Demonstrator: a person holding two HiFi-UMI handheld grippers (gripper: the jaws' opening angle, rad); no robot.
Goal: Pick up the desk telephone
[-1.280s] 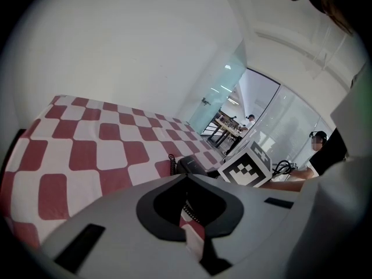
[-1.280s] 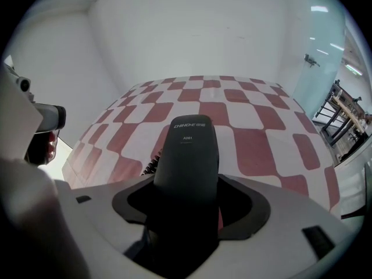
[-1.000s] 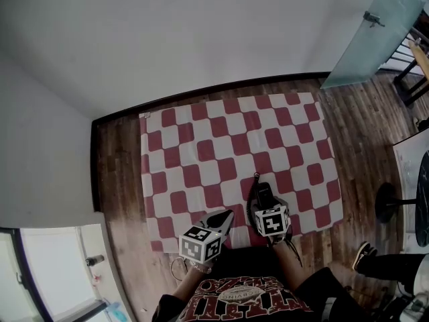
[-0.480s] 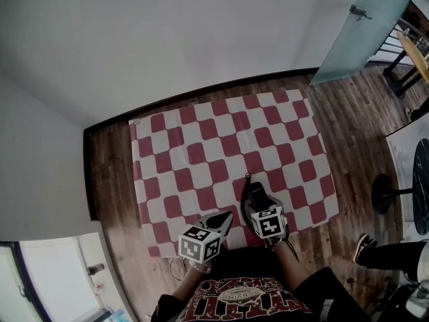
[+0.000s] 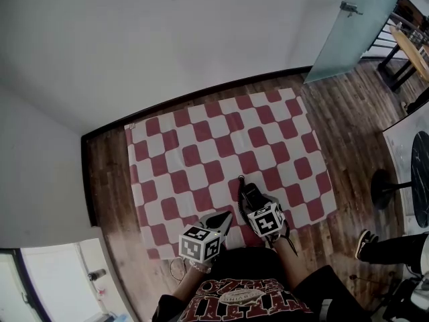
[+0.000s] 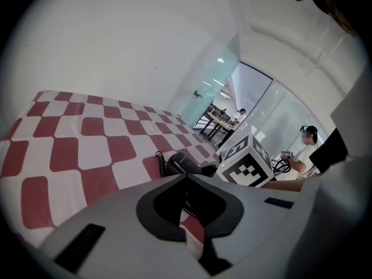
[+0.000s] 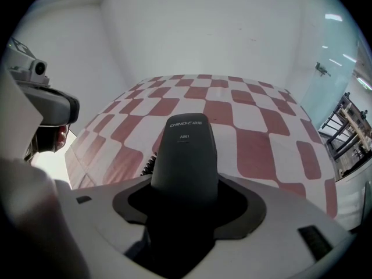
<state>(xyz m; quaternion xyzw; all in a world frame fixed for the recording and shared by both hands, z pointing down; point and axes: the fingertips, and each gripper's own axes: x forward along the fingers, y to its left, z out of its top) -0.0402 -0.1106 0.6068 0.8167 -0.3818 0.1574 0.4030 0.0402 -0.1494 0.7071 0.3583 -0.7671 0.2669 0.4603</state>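
Note:
A black telephone handset (image 5: 251, 194) with a coiled cord (image 7: 148, 164) is held just over the near edge of a red-and-white checkered cloth (image 5: 201, 153). My right gripper (image 5: 255, 204) is shut on the handset (image 7: 185, 150), which sticks out forward between the jaws. My left gripper (image 5: 223, 220) hangs close on its left, jaws shut with nothing in them. In the left gripper view the handset (image 6: 185, 164) and the right gripper's marker cube (image 6: 247, 161) show just past the left gripper (image 6: 187, 182). I see no telephone base.
The cloth lies on a wooden floor (image 5: 107, 173) against a white wall with dark skirting (image 5: 167, 102). A glass door (image 5: 348, 25) stands at the back right. A black pedestal base (image 5: 385, 183) and another person's shoe (image 5: 364, 241) are at the right.
The head view has drifted, so the cloth sits further left and up. My right gripper, with the handset, has edged slightly left. The left gripper has held still.

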